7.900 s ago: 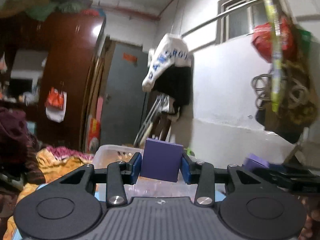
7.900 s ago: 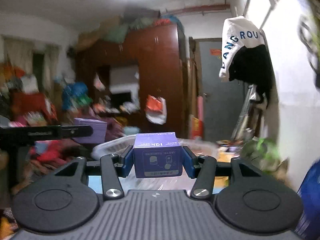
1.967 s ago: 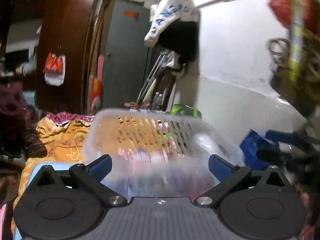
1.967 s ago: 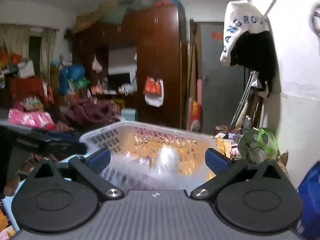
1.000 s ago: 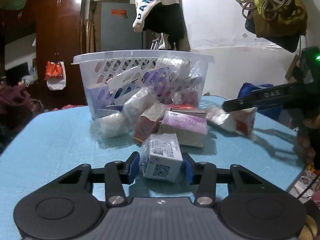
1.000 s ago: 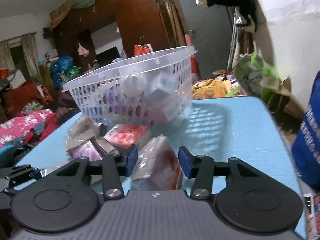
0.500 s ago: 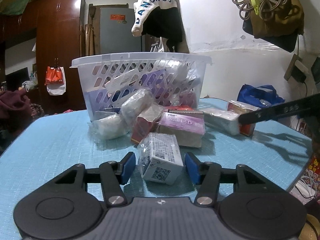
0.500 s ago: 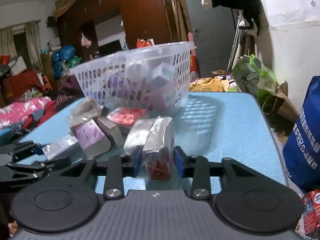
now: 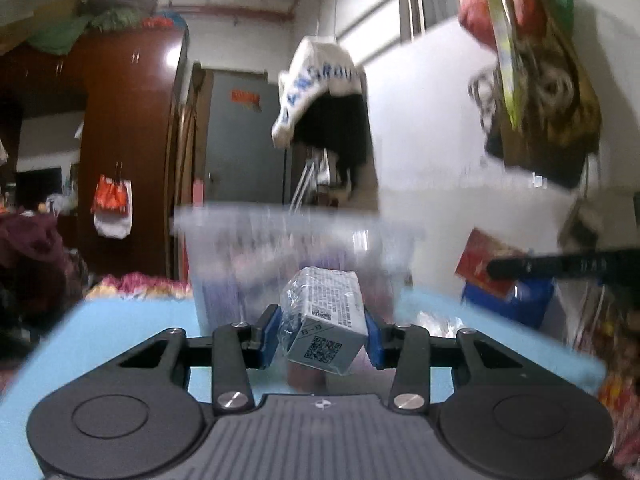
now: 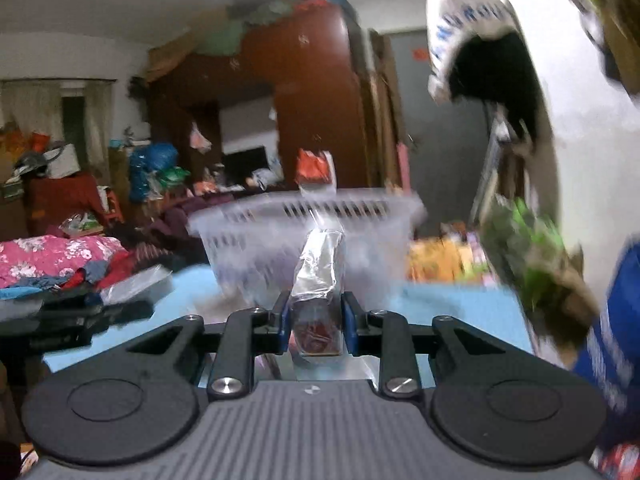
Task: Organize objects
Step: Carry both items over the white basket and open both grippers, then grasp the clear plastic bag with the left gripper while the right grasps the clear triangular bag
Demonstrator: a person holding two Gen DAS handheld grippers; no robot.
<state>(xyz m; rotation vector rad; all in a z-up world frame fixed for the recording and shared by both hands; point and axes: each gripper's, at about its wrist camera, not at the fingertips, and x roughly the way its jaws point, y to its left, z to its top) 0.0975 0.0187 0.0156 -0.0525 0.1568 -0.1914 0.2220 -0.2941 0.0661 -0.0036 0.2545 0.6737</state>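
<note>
Both wrist views level, facing basket (image 9: 296,236)

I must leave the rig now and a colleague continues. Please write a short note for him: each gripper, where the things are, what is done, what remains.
Left gripper: its jaws have just been closing and are now shut on a plastic-wrapped white box with a QR code, held above the light blue table.
Right gripper: shut on a narrow dark red packet in clear wrap.
White slotted plastic basket stands straight ahead on the table and already holds several items.
Done: both items picked up.
Left: probably carry both to the basket and release. The pictures are blurred, so whether more loose packets wait on the table cannot be told.
</note>
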